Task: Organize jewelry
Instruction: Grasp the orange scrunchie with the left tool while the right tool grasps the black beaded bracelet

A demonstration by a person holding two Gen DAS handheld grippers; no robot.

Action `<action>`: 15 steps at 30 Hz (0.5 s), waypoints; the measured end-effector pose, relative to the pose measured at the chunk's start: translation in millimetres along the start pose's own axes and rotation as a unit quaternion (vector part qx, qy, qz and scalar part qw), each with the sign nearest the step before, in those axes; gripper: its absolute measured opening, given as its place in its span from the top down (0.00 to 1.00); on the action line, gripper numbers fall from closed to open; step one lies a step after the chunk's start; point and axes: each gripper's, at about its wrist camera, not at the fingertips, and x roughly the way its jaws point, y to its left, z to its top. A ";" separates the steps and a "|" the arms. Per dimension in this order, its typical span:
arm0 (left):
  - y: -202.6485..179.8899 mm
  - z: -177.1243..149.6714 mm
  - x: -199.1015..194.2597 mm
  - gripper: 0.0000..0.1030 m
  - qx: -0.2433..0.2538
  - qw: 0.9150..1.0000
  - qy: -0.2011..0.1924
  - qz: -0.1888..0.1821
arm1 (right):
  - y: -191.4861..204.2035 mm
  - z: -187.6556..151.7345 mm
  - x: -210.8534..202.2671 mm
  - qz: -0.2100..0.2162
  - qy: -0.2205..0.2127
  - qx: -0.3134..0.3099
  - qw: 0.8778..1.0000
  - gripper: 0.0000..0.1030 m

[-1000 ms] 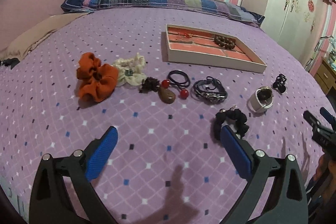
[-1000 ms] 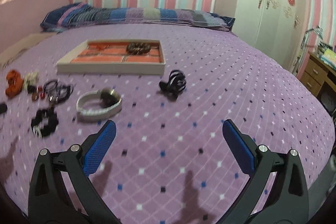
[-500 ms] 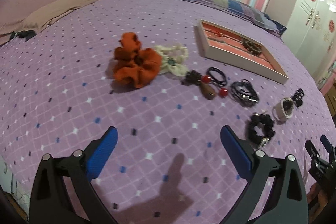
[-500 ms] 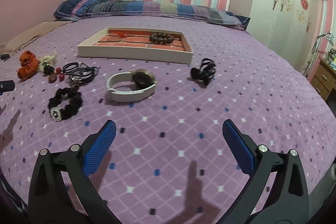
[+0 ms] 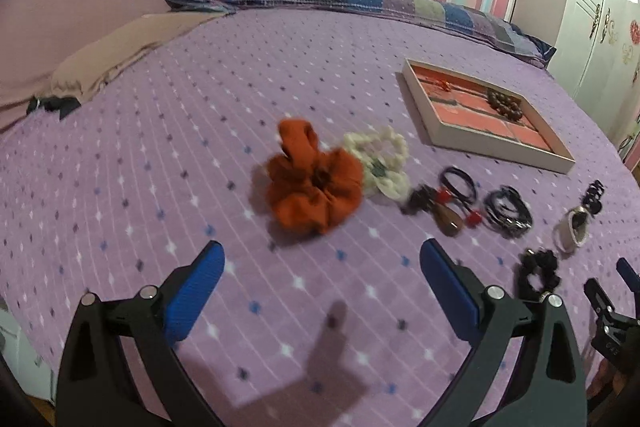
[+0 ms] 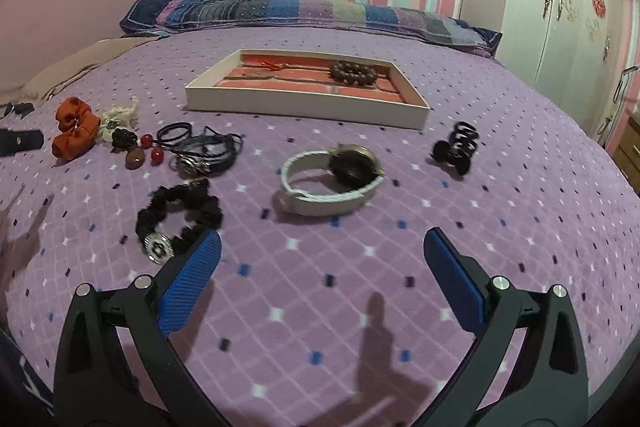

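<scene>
The bedspread [image 6: 500, 211] is soft and gives under pressure, so my main worry is that when I press down for a small piece my pads will pinch a fold of purple fabric along with it, or push the piece aside instead of closing around it. The white-strapped watch [image 6: 332, 179] stands on its band and could roll or tip if I catch only one edge, and the black scrunchie [image 6: 178, 213] lies just beside my right gripper's left pad, easy to snag by accident. The tangled dark cords [image 6: 208, 151] might drag the red beads [image 6: 154, 149] along with them. My right gripper [image 6: 322, 265] has its jaws spread wide, holding nothing, hovering above the near edge of the bed short of the watch. My left gripper [image 5: 322, 275] is likewise wide apart and empty, pointed toward the orange scrunchie [image 5: 314, 187]. The tray [image 6: 304, 107] sits toward the far middle of the bed, with a bead bracelet [image 6: 352, 72] already inside.
</scene>
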 end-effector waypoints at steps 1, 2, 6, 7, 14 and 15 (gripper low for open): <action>4.3 4.4 3.4 0.07 0.004 1.000 -0.003 0.002 | 3.0 0.5 1.5 0.001 0.000 0.004 1.000 0.04; 7.5 8.2 6.6 0.07 0.006 1.000 -0.005 0.002 | 5.3 0.9 2.3 0.002 0.000 0.007 1.000 0.04; 15.4 16.3 19.7 0.07 0.017 1.000 -0.006 -0.002 | 16.6 3.8 6.0 0.003 -0.001 0.010 1.000 0.04; 17.7 17.2 23.8 0.07 0.022 1.000 -0.006 -0.002 | 20.4 4.4 7.6 0.003 0.001 0.008 1.000 0.04; 38.7 20.1 39.1 0.07 0.021 1.000 -0.005 -0.012 | 38.8 7.5 18.1 -0.006 0.007 0.006 1.000 0.08; 40.3 21.1 39.7 0.07 0.020 1.000 -0.007 -0.014 | 40.1 7.7 19.3 -0.006 0.010 0.006 1.000 0.08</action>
